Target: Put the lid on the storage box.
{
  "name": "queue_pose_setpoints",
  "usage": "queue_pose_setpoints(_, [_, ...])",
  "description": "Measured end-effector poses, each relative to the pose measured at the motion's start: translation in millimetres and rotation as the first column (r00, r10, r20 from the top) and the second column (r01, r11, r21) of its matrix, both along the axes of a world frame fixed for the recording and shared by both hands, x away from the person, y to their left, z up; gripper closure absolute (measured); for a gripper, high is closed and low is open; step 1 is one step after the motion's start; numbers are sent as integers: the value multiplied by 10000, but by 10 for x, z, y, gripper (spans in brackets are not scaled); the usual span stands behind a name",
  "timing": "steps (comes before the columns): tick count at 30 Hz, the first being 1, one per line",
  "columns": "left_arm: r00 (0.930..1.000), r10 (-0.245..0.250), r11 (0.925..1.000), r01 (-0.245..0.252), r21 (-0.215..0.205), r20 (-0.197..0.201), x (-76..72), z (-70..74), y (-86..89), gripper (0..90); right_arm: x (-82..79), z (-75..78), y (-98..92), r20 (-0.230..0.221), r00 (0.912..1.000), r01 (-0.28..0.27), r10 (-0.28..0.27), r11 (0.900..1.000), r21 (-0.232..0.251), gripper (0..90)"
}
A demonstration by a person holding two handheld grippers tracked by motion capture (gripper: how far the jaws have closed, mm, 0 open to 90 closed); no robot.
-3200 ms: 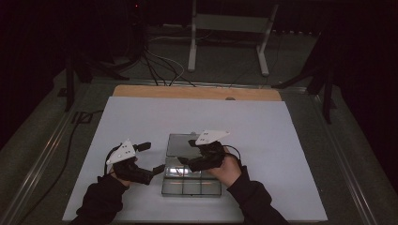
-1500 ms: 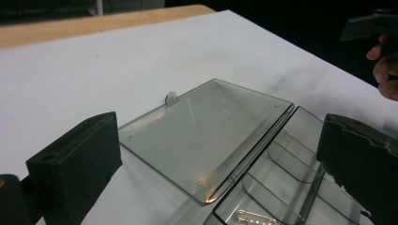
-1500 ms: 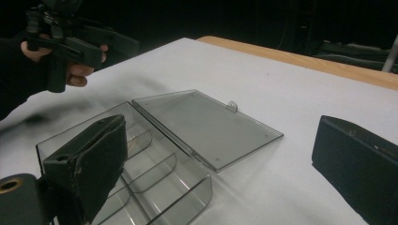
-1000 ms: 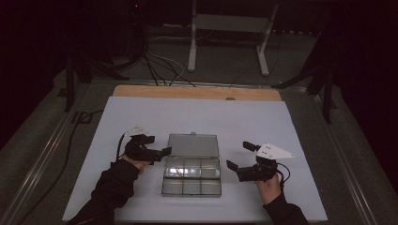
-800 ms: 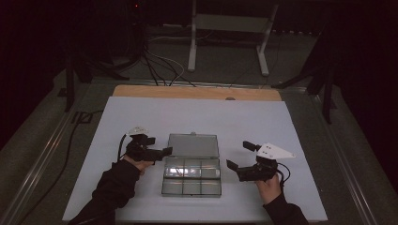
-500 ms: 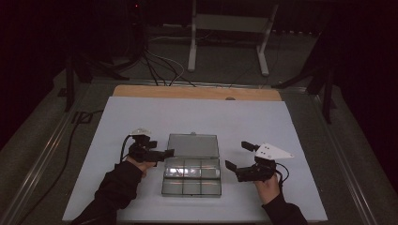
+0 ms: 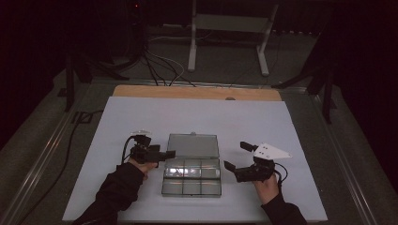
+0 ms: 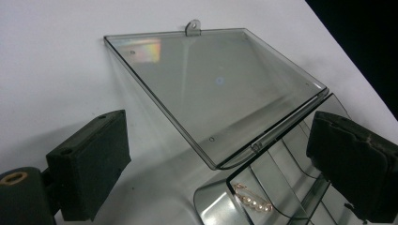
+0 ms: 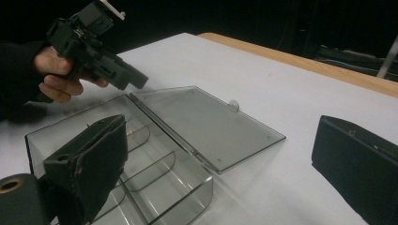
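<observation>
— On the white table top (image 7: pixel 141 117), starting from the left edge, what do you see first?

— The left gripper (image 7: pixel 164 153), a black two-jaw tool in the person's left hand (image 7: pixel 139 165), with a dark sleeve (image 7: pixel 112 194) coming up from the bottom. Its tips sit just beside the left edge of the clear plastic compartment box (image 7: pixel 191 180), near the hinge.

— Is it gripping the box?

— No. In the left gripper view the jaws stand wide, one pad on either side of the hinge corner, touching nothing. They have just been closing a little, yet the pads are clear of the plastic.

— And the box itself?

— It sits in the middle of the table, near the person. Its flat transparent lid (image 7: pixel 193 145) is swung open and lies back on the table on the far side. The tray is split into small cells by clear dividers. One cell close to the hinge holds a small gold pin with pale beads (image 8: pixel 253 200).

— Further right?

— The right gripper (image 7: pixel 234 157), black with a grey three-cornered plate (image 7: pixel 272 151) on top, held in the right hand (image 7: pixel 266 186). It hovers apart from the box's right side, pointing toward it, jaws spread and empty.
</observation>
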State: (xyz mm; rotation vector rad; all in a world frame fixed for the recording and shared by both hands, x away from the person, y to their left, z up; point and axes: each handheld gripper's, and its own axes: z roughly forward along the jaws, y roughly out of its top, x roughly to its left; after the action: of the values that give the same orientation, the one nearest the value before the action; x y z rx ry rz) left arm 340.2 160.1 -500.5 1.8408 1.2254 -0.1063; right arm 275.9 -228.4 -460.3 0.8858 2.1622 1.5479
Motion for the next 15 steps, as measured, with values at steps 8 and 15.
queue_pose_setpoints(8, [9989, 102, 9999, -107, -113, -455, 9, -39, 16, 164, 5, -8, 7, -37, 10000, 26, -26, 10000, -89, 40])
queue_pose_setpoints(15, [9946, 48, 9989, -96, -460, -1033, 54, -99, 13, 203, 7, -15, 16, -101, 9999, -33, 31, 9999, -104, 40])
